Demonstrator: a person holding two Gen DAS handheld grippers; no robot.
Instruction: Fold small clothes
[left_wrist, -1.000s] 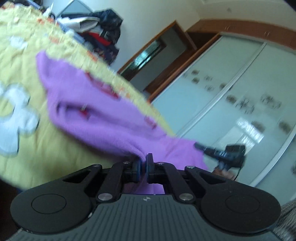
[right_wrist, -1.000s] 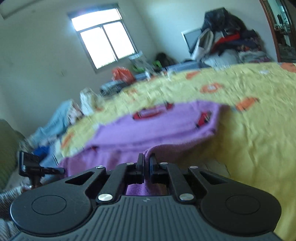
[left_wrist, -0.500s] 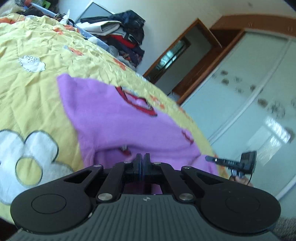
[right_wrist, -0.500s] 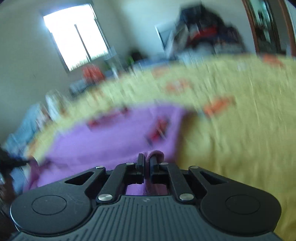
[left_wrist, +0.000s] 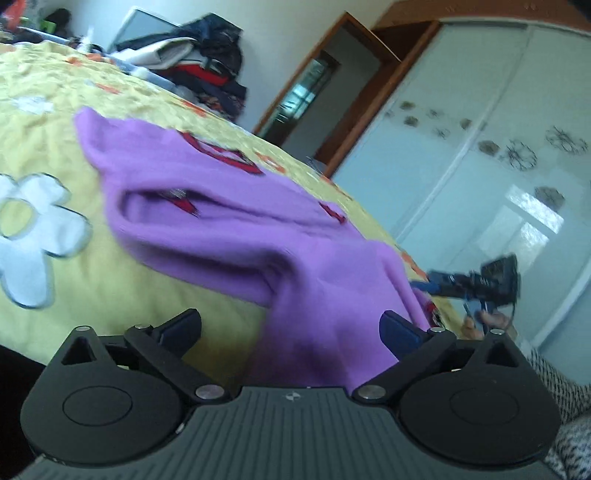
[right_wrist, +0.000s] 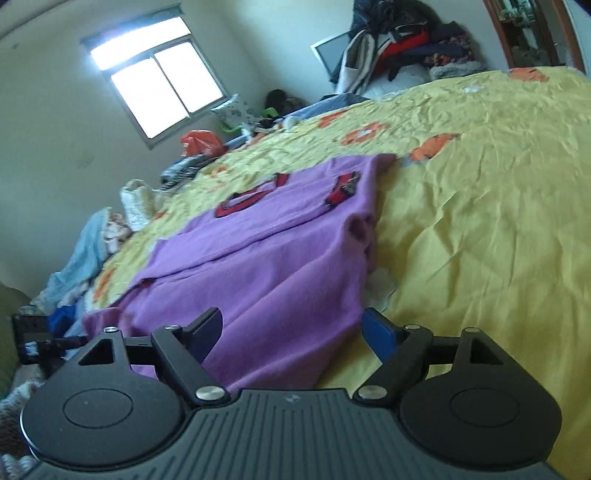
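Observation:
A small purple garment (left_wrist: 229, 214) with red trim lies on the yellow bedspread (left_wrist: 40, 122), its near part folded up over the rest. My left gripper (left_wrist: 291, 325) is opening, its jaws wide, with the garment's near corner lying loose between them and no pad pressing on it. In the right wrist view the same purple garment (right_wrist: 280, 258) spreads ahead, and my right gripper (right_wrist: 291, 328) is opening too, the hem lying free between its fingers. The right gripper (left_wrist: 476, 284) also shows at the right of the left wrist view, with a hand beneath it.
A pile of clothes (right_wrist: 402, 40) and a screen stand at the bed's far side under a window (right_wrist: 159, 85). More laundry (right_wrist: 85, 258) lies off the bed's left edge. A doorway (left_wrist: 306, 99) and mirrored wardrobe doors (left_wrist: 498, 166) are behind.
Both grippers were shut on the purple garment's near edge; now both have let it go and stand wide. The garment has dropped onto the bedspread, and both hands have sunk slightly.

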